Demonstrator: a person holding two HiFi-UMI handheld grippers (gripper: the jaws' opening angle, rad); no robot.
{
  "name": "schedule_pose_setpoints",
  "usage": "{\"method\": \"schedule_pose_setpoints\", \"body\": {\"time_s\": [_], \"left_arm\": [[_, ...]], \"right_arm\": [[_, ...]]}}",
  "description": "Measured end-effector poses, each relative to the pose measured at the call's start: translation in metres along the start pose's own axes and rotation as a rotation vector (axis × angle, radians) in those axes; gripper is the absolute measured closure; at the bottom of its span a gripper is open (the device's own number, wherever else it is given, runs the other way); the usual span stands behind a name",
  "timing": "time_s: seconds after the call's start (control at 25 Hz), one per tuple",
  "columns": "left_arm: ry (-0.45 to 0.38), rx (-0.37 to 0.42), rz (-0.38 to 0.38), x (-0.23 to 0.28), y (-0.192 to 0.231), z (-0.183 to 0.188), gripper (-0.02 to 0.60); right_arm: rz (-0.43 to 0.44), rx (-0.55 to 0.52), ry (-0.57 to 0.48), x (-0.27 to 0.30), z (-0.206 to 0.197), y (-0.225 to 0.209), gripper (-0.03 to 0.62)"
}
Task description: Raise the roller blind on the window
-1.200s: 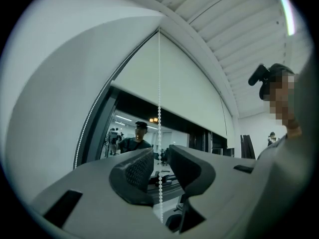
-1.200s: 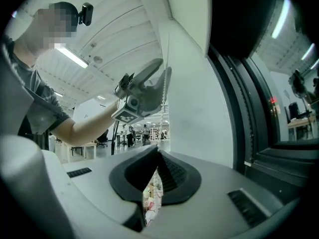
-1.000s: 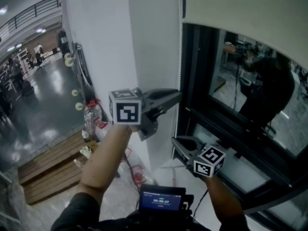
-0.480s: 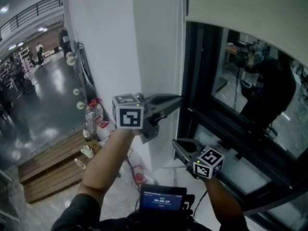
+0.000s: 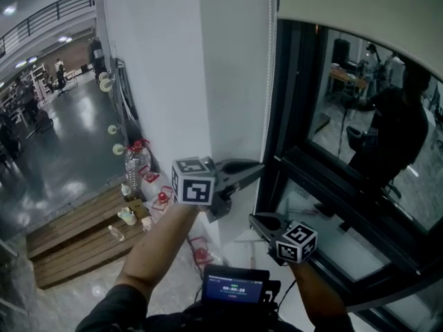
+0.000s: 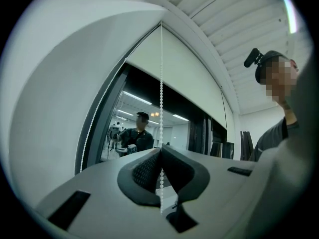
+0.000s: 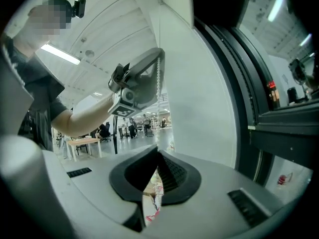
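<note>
Currently both grippers are on the pull. The left gripper (image 5: 259,166) has its jaws clamped on the bead chain (image 6: 161,83), which runs straight up from its tips and hangs out below them. The right gripper (image 5: 254,218) sits just below and slightly right of the left one. Its jaws are together, and the chain drops from the left gripper straight into its tips, so I read it as pinched on the same strand, though the beads at the pads are hard to make out. The roller blind (image 5: 360,12) is up and to the right of both grippers. Its bottom edge sits high and the window (image 5: 360,137) glass below it is mostly uncovered, so the task looks well along but not finished.

Step in hand, as I judge it, is a hand-over-hand downward pull:
- Pull straight down along the chain line, not out from the wall, or the beads may skip at the top.
- Stay on this strand. The other strand of the loop runs along the frame to the left of the left gripper and would likely drive the blind the other way.
- Let go with one gripper at a time, regrip above the other, and close fully on the beads before loading.
- Pull smoothly, since jerks could slip the thin chain through the pads.
</note>
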State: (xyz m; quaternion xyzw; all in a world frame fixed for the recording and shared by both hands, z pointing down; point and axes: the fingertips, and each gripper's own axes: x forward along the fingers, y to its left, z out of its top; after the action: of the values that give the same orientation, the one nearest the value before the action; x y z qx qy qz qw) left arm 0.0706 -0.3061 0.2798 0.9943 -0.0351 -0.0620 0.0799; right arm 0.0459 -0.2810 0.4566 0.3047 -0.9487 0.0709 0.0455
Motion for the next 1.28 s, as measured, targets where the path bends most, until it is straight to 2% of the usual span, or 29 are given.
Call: {"method": "schedule_pose_setpoints", "body": {"time_s": [0.16, 0.32, 0.44, 0.56, 0.68, 0.8, 1.0, 1.08, 1.28], "left_arm": [[-0.013, -0.018, -0.004, 0.0, 0.0, -0.015, 0.58], [0.031, 0.045, 0.024, -0.001, -0.002, -0.023, 0.58], [0.032, 0.056, 0.03, -0.002, -0.003, -0.024, 0.58], [0.041, 0.073, 0.033, -0.002, -0.003, -0.025, 0.58], [0.045, 0.073, 0.03, -0.004, -0.003, -0.023, 0.58], [0.03, 0.054, 0.021, -0.007, -0.005, -0.022, 0.58], [0.033, 0.059, 0.013, -0.005, -0.005, -0.026, 0.58], [0.036, 0.055, 0.007, -0.004, -0.006, -0.029, 0.58], [0.039, 0.047, -0.008, -0.003, -0.01, -0.027, 0.58]], "right_arm": [[-0.002, 0.033, 0.016, 0.001, -0.014, 0.0, 0.588], [-0.008, 0.034, 0.028, 0.001, -0.02, -0.003, 0.588], [0.007, 0.018, 0.065, 0.0, -0.022, -0.001, 0.586], [0.008, -0.037, 0.109, -0.005, -0.015, -0.003, 0.557], [0.024, -0.038, 0.1, -0.018, 0.005, 0.0, 0.556], [0.029, -0.016, 0.007, -0.04, 0.046, -0.007, 0.534], [0.028, -0.057, -0.229, -0.067, 0.163, -0.017, 0.525], [0.051, -0.089, -0.258, -0.064, 0.2, -0.011, 0.479], [0.097, -0.141, -0.275, -0.045, 0.268, 0.005, 0.479]]}}
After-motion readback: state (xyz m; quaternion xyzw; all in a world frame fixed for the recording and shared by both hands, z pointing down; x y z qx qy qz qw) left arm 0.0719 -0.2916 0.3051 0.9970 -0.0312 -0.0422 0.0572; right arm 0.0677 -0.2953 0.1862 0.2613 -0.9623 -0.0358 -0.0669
